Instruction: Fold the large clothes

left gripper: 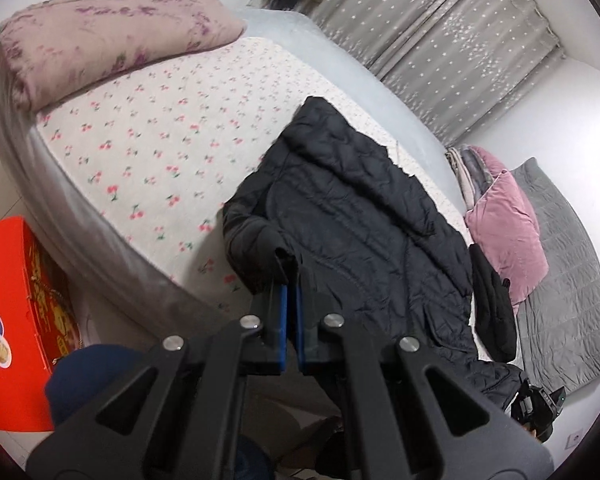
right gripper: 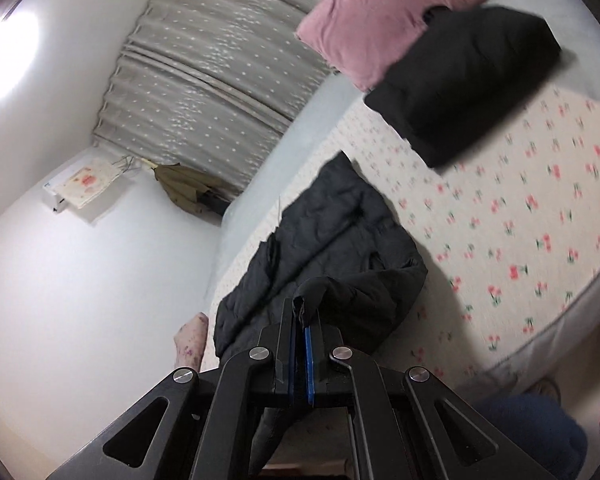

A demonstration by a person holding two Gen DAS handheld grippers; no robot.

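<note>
On the cherry-print bed [left gripper: 148, 152], both tongs — left [left gripper: 291, 276], right [right gripper: 302, 312] — pinch the black quilted jacket's [left gripper: 360, 216] hem; lift evenly, keeping it taut.

Cherry-print bed sheet [left gripper: 148, 148] centre frame. Folded floral quilt [left gripper: 100, 40] upper left. Pink pillow [left gripper: 504, 232] right. Red box [left gripper: 16, 320] lower left. Grey curtains [left gripper: 440, 36] top.

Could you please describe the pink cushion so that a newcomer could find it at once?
Start at the bed with the cherry-print sheet. At the end opposite the folded purple-flowered quilt lies the pink cushion, beside the black jacket. It alone is plain pink velvet.
</note>
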